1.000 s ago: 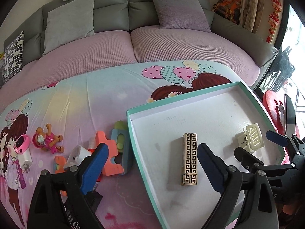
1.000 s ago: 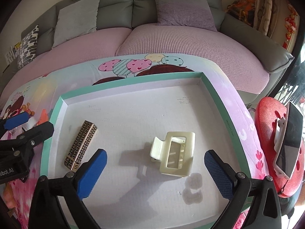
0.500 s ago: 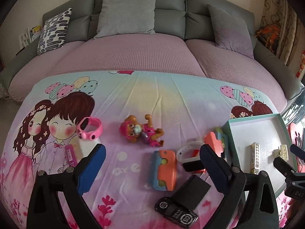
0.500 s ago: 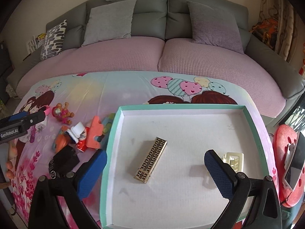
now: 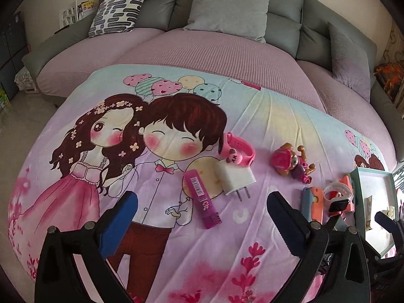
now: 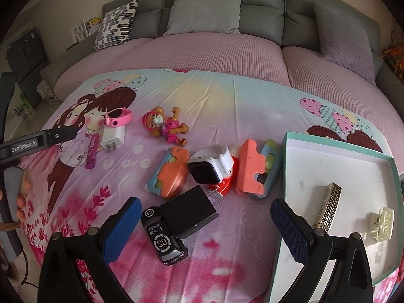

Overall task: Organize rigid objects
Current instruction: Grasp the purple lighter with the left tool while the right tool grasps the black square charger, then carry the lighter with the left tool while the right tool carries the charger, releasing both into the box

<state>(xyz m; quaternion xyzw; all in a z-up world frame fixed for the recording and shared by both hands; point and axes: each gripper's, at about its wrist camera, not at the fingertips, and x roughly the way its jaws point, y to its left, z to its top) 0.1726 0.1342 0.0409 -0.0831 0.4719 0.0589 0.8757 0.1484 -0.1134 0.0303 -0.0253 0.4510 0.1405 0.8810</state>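
My left gripper (image 5: 202, 224) is open and empty above a purple tube (image 5: 202, 199), with a white charger (image 5: 236, 176) and a pink watch (image 5: 237, 149) just beyond. My right gripper (image 6: 204, 229) is open and empty above a black charger (image 6: 189, 212) and a black toy car (image 6: 162, 237). The teal-rimmed white tray (image 6: 335, 144) at the right holds a gold patterned bar (image 6: 328, 204) and a cream hair clip (image 6: 382, 223). A pup figure (image 6: 164, 126), a white smartwatch (image 6: 209, 162) and orange-blue toys (image 6: 170, 174) lie on the cartoon blanket.
A pink-covered sofa (image 5: 214, 48) with grey cushions runs along the back. The tray also shows at the far right of the left wrist view (image 5: 376, 174). The left gripper's arm (image 6: 38, 140) crosses the left edge of the right wrist view.
Both grippers have swung left, away from the tray. The left now looks over the tube and white charger; the right now looks over the toy pile beside the tray. Both stayed open.
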